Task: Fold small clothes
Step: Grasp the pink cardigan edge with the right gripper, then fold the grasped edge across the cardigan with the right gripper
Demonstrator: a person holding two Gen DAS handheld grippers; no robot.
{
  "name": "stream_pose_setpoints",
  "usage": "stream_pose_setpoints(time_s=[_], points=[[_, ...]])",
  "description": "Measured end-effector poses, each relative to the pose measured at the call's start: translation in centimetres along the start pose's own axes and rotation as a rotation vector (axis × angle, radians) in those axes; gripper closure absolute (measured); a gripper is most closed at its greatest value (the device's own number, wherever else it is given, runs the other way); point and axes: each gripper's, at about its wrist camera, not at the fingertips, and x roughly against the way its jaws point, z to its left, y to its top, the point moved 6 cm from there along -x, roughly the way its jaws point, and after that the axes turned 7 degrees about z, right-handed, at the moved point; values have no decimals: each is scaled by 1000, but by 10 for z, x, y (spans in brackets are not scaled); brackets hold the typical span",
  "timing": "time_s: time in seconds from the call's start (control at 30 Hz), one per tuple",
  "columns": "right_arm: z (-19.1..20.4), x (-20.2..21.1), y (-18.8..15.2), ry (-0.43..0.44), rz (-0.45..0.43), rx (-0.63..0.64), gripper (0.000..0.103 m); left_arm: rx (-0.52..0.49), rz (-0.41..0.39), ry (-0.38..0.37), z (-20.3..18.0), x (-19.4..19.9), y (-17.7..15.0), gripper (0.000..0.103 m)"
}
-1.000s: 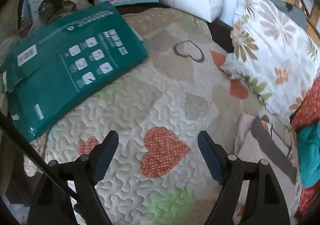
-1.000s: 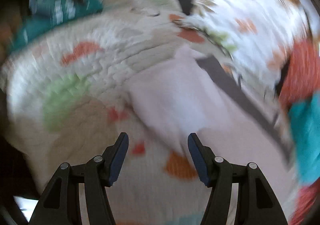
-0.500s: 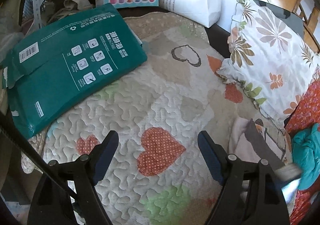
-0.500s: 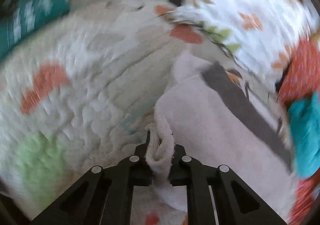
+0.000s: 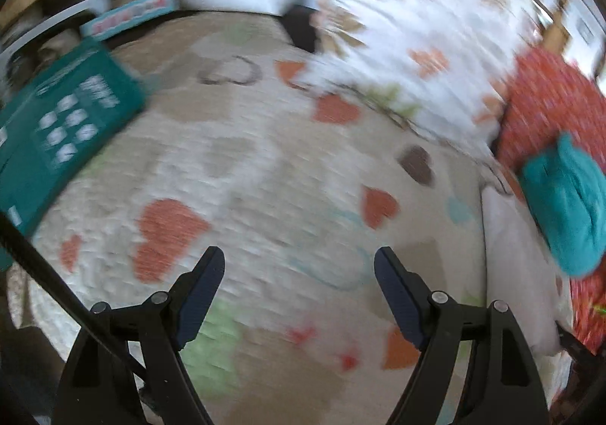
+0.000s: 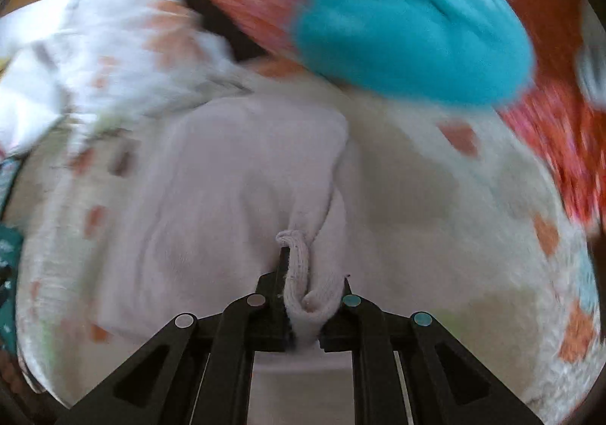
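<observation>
The right gripper (image 6: 303,296), open a second ago, now pinches the hem of the pale pink knitted garment (image 6: 235,175), dragging it across the heart-patterned quilt (image 5: 265,167) (likely to spread it). The left gripper (image 5: 299,273) stays wide, empty.

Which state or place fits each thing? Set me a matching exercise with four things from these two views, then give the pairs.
Things:
1. left gripper
2. right gripper
3. teal garment
4. green box

States or places:
A. lying against the red patterned cushion
B. fingers clamped on a fold of the pale garment
C. at the left edge of the heart quilt
D. fingers apart, nothing between them

Pairs: 1-D, 2-B, 3-A, 4-C
</observation>
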Motion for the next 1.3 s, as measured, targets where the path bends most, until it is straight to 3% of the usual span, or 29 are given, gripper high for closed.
stream_pose_setpoints(time_s=[0.1,0.17,0.3,0.4,0.43,0.53,0.6,0.7,0.73,0.8,0.83,0.93,1.1,1.17,1.23,1.3], points=[[-31,-23,-15,96,97,-68,88,-90,16,-8,-41,-10,-13,23],[-42,-13,-13,125,60,-110,76,-149,34,-14,-66,-19,-23,23],[-52,19,6,143,-40,-136,76,-241,83,-62,-110,-33,-45,23],[-25,27,14,279,-41,-60,76,-304,96,-65,-138,-39,-54,23],[-3,25,13,371,-17,-11,76,-308,94,-52,-143,-39,-54,23],[56,15,2,564,71,101,81,-259,72,-34,-145,-37,-43,23],[86,5,-7,640,124,148,82,-217,55,-25,-138,-35,-33,23],[111,-40,-29,580,256,172,82,-208,36,9,-127,-35,-24,23],[109,-57,-35,569,310,152,87,-214,36,20,-125,-36,-24,23],[102,-57,-31,601,345,102,88,-230,48,20,-124,-39,-28,23],[98,-54,-28,567,349,104,88,-247,60,9,-127,-41,-32,23],[76,-38,-26,445,299,138,86,-281,87,-24,-140,-49,-43,23],[48,-19,3,406,143,97,82,-375,105,-114,-183,-60,-66,23],[34,-28,10,420,159,69,82,-430,105,-78,-197,-69,-77,23],[17,-48,12,301,189,48,88,-465,118,-28,-202,-79,-88,22],[10,-48,14,306,185,31,91,-461,109,-17,-201,-80,-89,22]])
